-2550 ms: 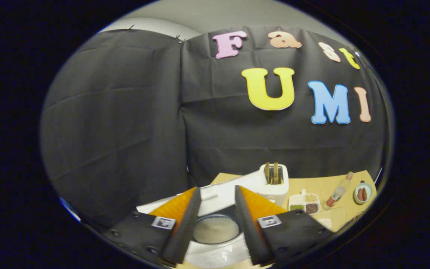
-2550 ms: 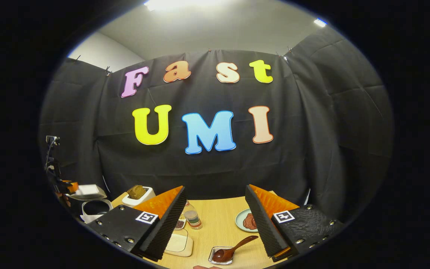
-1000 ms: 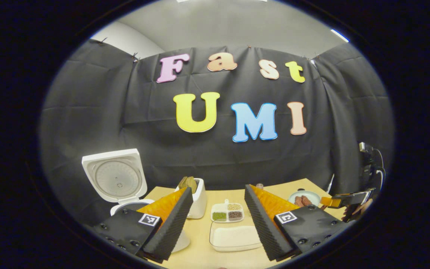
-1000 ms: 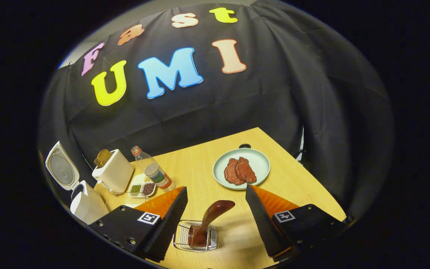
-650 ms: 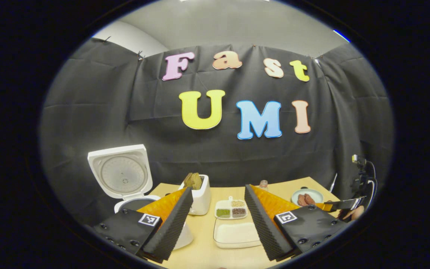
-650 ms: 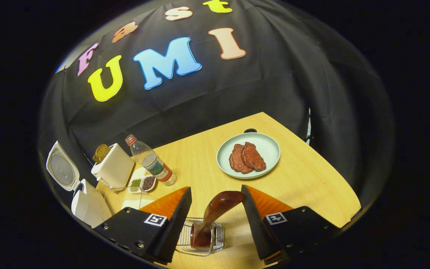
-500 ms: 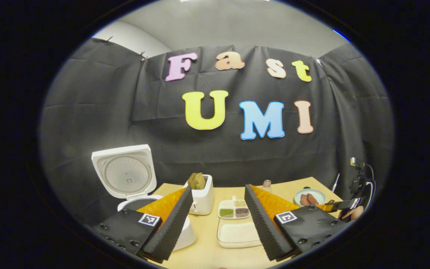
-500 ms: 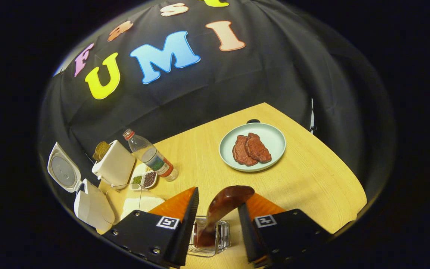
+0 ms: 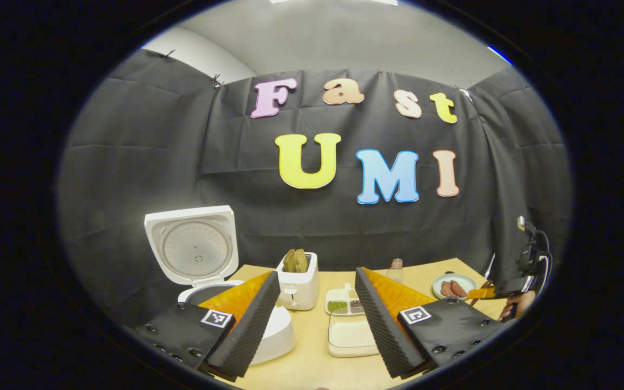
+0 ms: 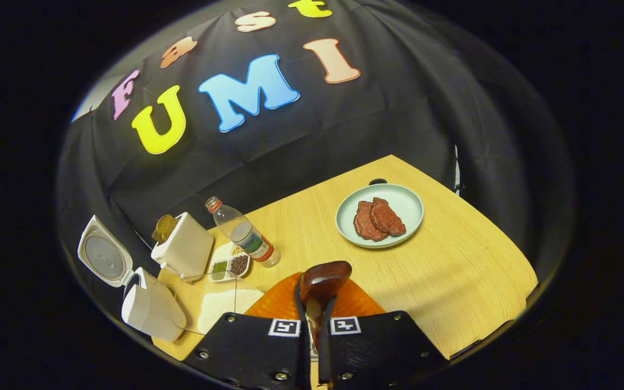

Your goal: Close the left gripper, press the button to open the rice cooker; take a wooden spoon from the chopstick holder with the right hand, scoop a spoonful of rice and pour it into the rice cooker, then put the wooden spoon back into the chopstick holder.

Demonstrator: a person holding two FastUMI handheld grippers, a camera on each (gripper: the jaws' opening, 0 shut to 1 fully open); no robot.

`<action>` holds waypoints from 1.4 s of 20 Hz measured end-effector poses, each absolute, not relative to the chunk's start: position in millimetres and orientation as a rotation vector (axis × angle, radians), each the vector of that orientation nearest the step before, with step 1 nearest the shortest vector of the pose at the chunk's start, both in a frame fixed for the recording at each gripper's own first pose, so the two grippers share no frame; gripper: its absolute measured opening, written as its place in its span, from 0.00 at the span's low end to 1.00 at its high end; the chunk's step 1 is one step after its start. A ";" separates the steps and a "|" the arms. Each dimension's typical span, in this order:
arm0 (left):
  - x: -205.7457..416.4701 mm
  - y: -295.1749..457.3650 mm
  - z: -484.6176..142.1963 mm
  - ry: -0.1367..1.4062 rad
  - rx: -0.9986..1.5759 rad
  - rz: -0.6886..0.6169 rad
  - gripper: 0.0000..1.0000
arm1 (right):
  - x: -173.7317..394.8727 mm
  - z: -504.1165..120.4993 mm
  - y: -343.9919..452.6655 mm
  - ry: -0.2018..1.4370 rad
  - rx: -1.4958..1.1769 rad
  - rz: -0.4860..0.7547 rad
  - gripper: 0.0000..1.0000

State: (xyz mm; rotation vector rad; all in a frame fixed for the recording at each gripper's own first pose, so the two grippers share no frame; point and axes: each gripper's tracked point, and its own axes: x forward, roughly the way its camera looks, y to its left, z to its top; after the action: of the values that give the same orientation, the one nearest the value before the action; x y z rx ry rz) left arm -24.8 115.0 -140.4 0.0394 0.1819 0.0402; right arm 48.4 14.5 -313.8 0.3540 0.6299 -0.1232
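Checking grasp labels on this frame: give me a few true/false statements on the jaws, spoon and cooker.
1. The right gripper has its jaws shut on the wooden spoon. True.
2. The rice cooker has its lid down. False: the lid stands open.
3. The left gripper holds the bottle. False: its jaws are open and hold nothing.
4. Two pieces of meat lie on the plate. True.
5. The toaster has bread in its slots. True.

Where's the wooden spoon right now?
Right gripper view, bottom centre: the wooden spoon is clamped between the right claw's fingers, its handle end sticking up in front of the plate.
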 end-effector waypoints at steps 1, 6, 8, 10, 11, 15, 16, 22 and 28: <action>-26.8 117.6 -139.7 0.176 0.035 0.034 0.92 | 48.2 -303.0 19.2 0.619 0.348 -0.115 0.06; -34.6 130.7 -140.5 0.150 0.036 -0.013 0.97 | 51.0 -231.3 52.0 0.490 0.269 -0.055 0.06; -36.8 139.0 -143.2 0.154 0.049 -0.021 0.97 | 58.0 -208.7 81.2 0.446 0.260 0.004 0.06; -38.6 143.2 -144.0 0.150 0.045 -0.041 0.96 | 68.5 -200.5 113.7 0.424 0.241 0.069 0.06; -38.3 146.5 -143.7 0.149 0.044 -0.047 0.96 | 74.7 -202.3 128.9 0.424 0.231 0.093 0.06; -44.0 167.7 -149.4 0.157 0.066 -0.035 0.97 | 95.8 -229.6 179.1 0.467 0.181 0.165 0.06; -47.2 172.0 -152.0 0.163 0.070 -0.027 0.96 | 100.2 -243.6 187.7 0.485 0.146 0.173 0.06; -57.7 196.6 -159.3 0.178 0.105 0.030 0.92 | 117.2 -337.0 224.6 0.646 0.049 0.175 0.06; -66.8 218.6 -173.7 0.209 0.097 0.077 0.97 | 110.2 -366.7 268.4 0.728 0.164 0.204 0.06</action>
State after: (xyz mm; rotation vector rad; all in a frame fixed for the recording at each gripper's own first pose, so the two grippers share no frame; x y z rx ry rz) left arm -66.8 218.6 -173.7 0.0975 0.2093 0.0772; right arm 110.2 268.4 -366.7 0.1637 0.7278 0.2040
